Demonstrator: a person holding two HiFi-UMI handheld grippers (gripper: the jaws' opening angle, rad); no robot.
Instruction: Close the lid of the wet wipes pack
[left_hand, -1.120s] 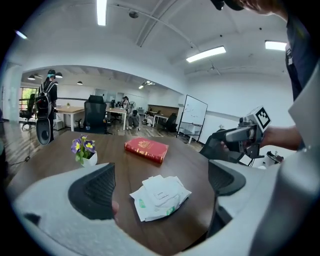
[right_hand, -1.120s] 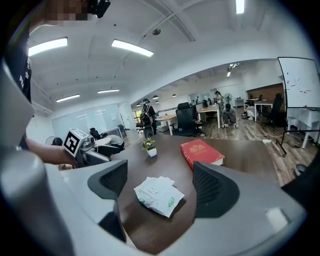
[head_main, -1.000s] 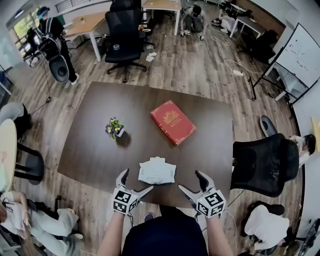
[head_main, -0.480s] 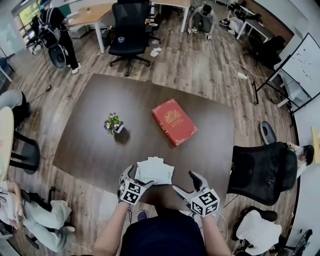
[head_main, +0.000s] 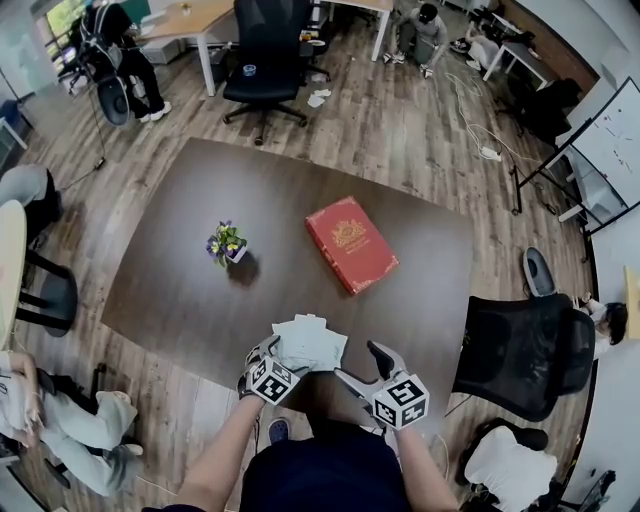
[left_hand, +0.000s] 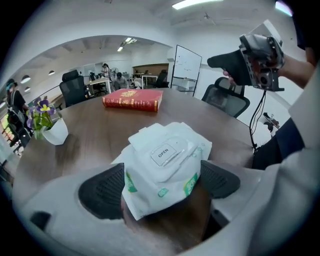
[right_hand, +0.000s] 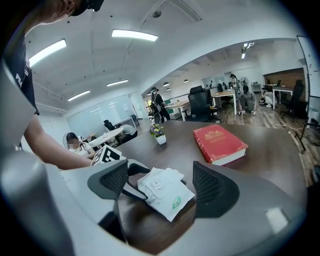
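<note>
The wet wipes pack (head_main: 310, 342), white and soft with green marks, lies near the front edge of the dark table (head_main: 180, 290). My left gripper (head_main: 270, 356) is shut on its near left end. Its jaws have just been closing. In the left gripper view both pads press the sides of the pack (left_hand: 165, 160), which bulges up between them. A lid marked "OPEN" (left_hand: 164, 152) lies on top, with a white flap sticking out beyond it. My right gripper (head_main: 356, 362) hangs open just right of the pack, touching nothing. In the right gripper view the pack (right_hand: 165, 192) lies beyond the open jaws.
A red book (head_main: 350, 243) lies at the table's middle right, and a small potted flower (head_main: 227, 243) stands at the middle left. A black office chair (head_main: 520, 345) stands close to the table's right side. People sit on the floor to the left.
My left gripper came down from the pack's left onto its near left end and closed on it. My right gripper drifted a little left and lower, still open.
</note>
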